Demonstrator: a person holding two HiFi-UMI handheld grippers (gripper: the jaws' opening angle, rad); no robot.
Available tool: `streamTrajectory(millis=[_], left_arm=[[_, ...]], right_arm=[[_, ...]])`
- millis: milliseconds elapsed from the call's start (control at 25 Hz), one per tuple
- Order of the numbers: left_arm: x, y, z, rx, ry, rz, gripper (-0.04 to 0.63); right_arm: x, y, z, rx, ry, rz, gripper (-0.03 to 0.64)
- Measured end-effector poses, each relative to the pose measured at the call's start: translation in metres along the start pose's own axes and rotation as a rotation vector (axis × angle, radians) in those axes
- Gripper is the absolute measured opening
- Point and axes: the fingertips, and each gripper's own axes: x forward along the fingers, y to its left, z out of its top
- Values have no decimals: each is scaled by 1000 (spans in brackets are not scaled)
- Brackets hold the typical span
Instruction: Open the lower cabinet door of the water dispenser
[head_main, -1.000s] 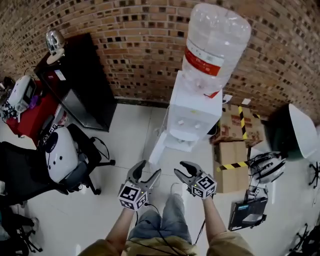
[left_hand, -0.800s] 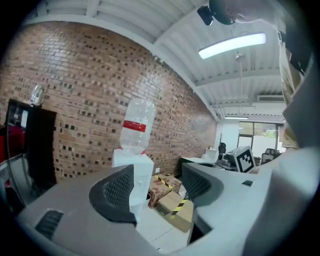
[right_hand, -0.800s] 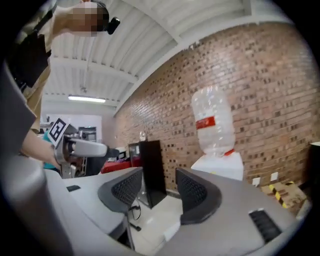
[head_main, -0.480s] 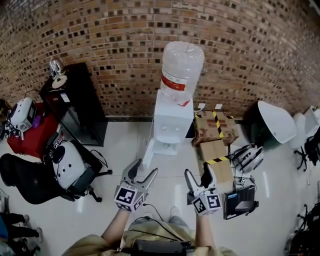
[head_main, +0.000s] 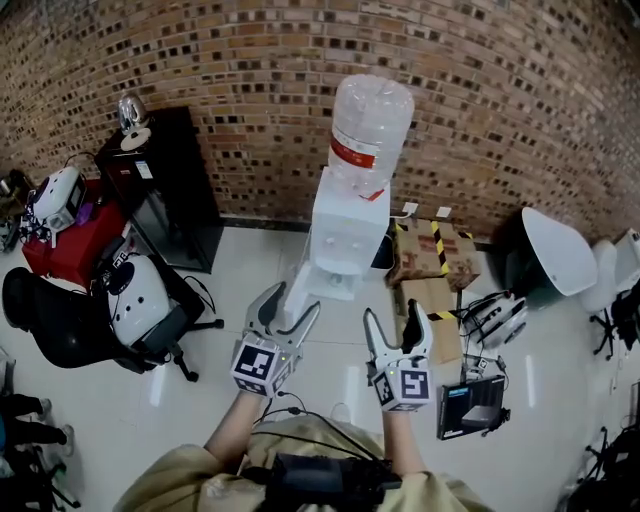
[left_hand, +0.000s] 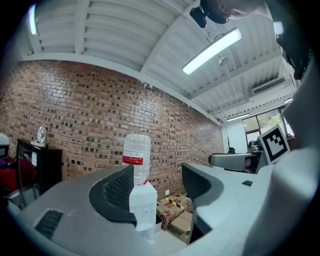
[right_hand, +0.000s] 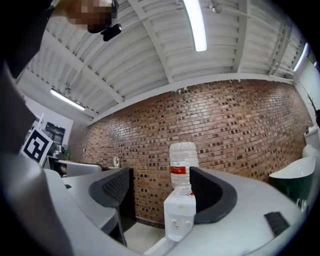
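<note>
Left gripper (head_main: 290, 306) and right gripper (head_main: 397, 326), jaws wide and empty, hover near of the far water dispenser (head_main: 346, 235), its lower cabinet door (head_main: 303, 284) open.

Both forearms reach forward side by side, sleeves ending near the wrists. The left gripper (head_main: 290, 305) and the right gripper (head_main: 397, 318) point seemingly about level, each with jaws spread wide, gripping nothing.
</note>
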Motion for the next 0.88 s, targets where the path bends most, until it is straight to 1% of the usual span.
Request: streamTrajectory(millis=[200,320,520,720,880], left_arm=[[-2,-7,-2,4,3,9,291],[3,-15,-3,9,12,-3,291],[8,-36,-15,-3,40,-46,291],[8,-43,-25,-18,62,-55,291],[10,-49,-28,-17,71,-68,291]], right_arm=[[-8,2,10,-43,-30,16,411],[-11,-2,14,-59,-36,12,411],[-19,-13,11,-52,-26,-1,411],[-24,-18,10,-57,-19,-2,411],[-25,-23,7,-43,-11,2,411]])
